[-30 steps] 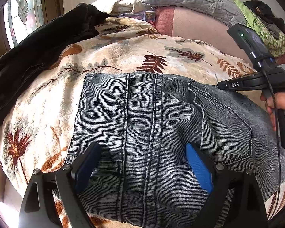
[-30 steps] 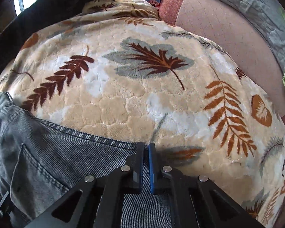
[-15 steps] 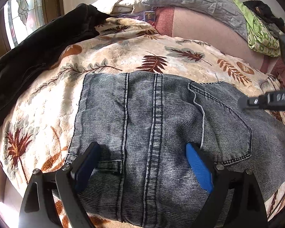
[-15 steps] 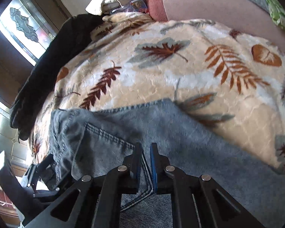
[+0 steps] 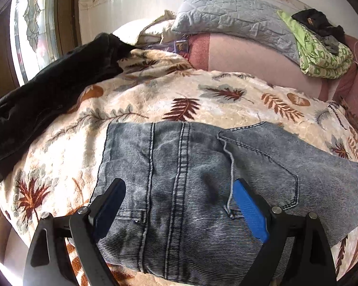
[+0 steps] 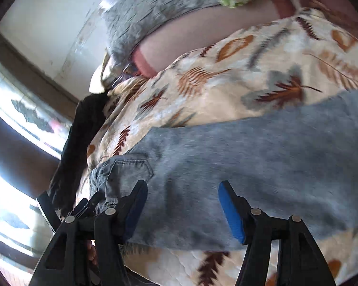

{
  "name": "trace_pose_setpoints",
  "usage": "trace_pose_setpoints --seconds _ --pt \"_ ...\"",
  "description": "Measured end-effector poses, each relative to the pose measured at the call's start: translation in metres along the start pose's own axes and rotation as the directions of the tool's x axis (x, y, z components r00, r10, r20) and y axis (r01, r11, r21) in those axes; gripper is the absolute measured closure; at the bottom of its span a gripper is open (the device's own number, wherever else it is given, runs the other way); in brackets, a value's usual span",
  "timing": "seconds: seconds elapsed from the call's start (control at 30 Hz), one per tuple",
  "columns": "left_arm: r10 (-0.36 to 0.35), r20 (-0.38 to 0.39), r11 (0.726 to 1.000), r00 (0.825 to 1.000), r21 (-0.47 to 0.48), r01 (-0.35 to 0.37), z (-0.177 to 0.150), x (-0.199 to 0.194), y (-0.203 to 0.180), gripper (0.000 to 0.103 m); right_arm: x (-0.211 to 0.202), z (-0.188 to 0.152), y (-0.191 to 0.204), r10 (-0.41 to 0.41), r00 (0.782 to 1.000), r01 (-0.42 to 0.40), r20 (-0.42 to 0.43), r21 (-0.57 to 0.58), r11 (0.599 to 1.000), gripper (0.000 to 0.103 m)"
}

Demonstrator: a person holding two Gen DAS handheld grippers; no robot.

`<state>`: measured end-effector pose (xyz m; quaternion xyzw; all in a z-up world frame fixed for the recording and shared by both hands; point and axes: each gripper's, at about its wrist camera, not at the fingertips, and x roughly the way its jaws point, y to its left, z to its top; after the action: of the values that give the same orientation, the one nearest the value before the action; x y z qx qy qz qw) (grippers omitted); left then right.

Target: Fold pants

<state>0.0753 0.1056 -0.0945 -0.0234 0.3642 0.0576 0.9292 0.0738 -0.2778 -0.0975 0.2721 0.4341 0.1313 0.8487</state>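
Grey-blue jeans [image 5: 191, 178] lie flat on a leaf-patterned blanket [image 5: 179, 95], back pocket up, legs running off to the right. My left gripper [image 5: 179, 205] is open, its fingers spread over the waist end of the jeans, empty. In the right wrist view the jeans [image 6: 250, 155] stretch across the blanket [image 6: 226, 71], blurred. My right gripper [image 6: 181, 205] is open just above the leg fabric, holding nothing. The left gripper's black frame [image 6: 83, 209] shows at the lower left by the waist.
A black garment [image 5: 47, 90] lies along the blanket's left side by a window. A grey quilted pillow [image 5: 231, 16] and green cloth [image 5: 322, 54] rest on a pink mattress [image 5: 250, 59] at the back.
My right gripper has opened, released the jeans edge, and swung away to the right along the legs, out of the left view. The left gripper has stayed open over the waist.
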Motion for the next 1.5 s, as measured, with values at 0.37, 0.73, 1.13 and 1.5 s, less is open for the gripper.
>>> trace_pose_setpoints --seconds 0.37,0.73,1.13,1.5 --pt "-0.057 -0.004 0.989 0.998 0.136 0.057 -0.008 0.0 -0.052 0.012 -0.092 0.009 -0.181 0.11 0.982 -0.16 0.152 0.375 0.913 0.036" --pt "-0.035 -0.025 0.99 0.999 0.136 0.038 -0.014 0.008 -0.052 0.012 -0.078 0.063 -0.164 0.075 0.991 -0.108 0.113 0.324 0.94 0.038" --pt "-0.074 -0.031 0.996 0.997 0.051 0.076 -0.01 0.011 -0.041 0.011 -0.004 0.129 -0.202 -0.006 1.0 -0.001 0.017 0.41 0.912 0.038" --pt "-0.132 -0.005 0.99 0.991 0.049 0.132 -0.009 -0.001 -0.048 0.012 -0.108 0.023 -0.17 -0.06 0.983 -0.021 0.173 0.433 0.901 0.026"
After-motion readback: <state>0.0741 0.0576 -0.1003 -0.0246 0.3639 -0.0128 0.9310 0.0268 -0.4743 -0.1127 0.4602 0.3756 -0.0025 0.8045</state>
